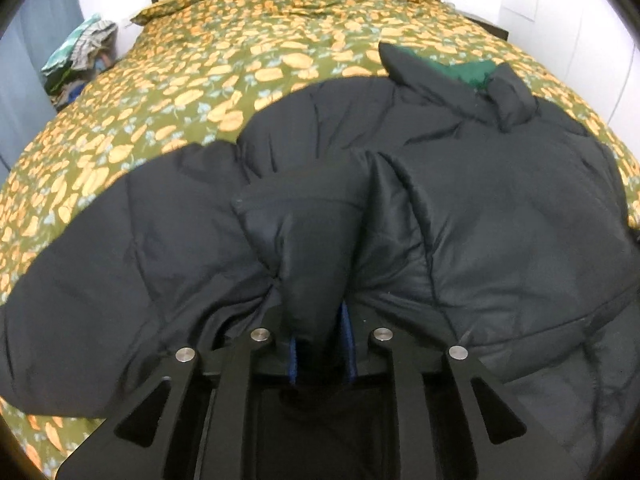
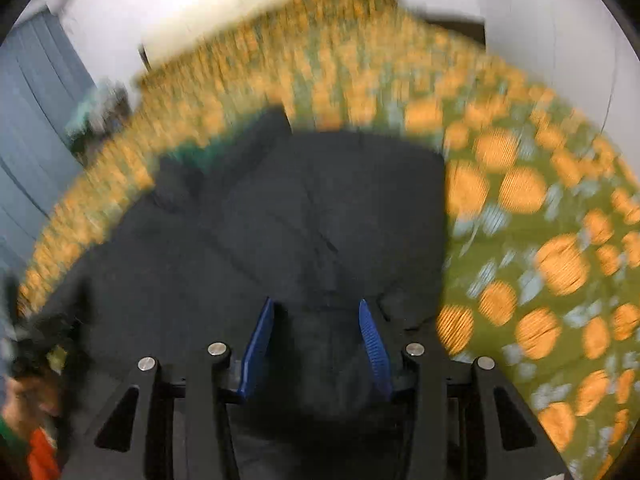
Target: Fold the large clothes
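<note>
A black puffer jacket (image 1: 500, 216) lies spread on a bed, its collar and green lining (image 1: 460, 72) at the far side. My left gripper (image 1: 320, 336) is shut on a bunched fold of the jacket at its near edge. The padded cloth bulges up between the blue pads (image 1: 294, 360) and hides most of them. The right wrist view is blurred. There my right gripper (image 2: 316, 340) stands open over the jacket (image 2: 320, 208) near its right edge. Dark cloth lies between its blue pads (image 2: 260, 344), whose inner faces show bare.
The bed carries an olive duvet (image 1: 240, 60) with orange flowers, also seen as the duvet (image 2: 540, 240) right of the jacket. A heap of clothes (image 1: 80, 52) sits left of the bed. White walls stand behind. A person's hand (image 2: 24, 396) shows at the lower left.
</note>
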Demonstrator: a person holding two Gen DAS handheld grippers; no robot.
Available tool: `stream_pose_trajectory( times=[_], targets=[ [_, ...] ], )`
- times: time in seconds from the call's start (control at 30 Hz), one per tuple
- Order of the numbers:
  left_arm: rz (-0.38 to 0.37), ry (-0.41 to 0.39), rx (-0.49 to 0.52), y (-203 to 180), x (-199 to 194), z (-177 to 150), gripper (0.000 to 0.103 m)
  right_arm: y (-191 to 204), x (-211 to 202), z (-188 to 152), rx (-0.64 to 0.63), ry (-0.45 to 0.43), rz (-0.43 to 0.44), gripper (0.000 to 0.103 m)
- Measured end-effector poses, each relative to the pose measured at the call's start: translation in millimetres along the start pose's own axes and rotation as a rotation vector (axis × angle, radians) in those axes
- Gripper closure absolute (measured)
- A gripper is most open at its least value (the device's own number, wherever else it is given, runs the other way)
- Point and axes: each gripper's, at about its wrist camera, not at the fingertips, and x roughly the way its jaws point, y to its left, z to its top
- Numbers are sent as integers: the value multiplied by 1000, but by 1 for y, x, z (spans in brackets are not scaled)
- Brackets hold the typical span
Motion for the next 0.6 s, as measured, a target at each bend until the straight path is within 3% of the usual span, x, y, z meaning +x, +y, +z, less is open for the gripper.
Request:
stream_pose_trajectory(
  times=[0.03, 0.13, 0.3, 0.5, 0.6],
  targets=[
    [-8, 2, -4, 0, 3, -1, 84, -3, 19, -7, -9, 43, -5, 60],
    [-27, -1, -13, 2, 11, -7, 83, -5, 25, -11, -4, 33, 3, 60],
    [-54, -10, -34, 5, 15, -13, 82, 5, 20, 11, -48, 93, -28, 60],
    [-54, -29, -35, 3, 17, -16, 82, 11, -15, 68, -40, -122, -5, 60],
    [-46, -35, -30, 2, 18, -17, 82, 8, 15, 93, 5, -98, 28, 60]
  ],
)
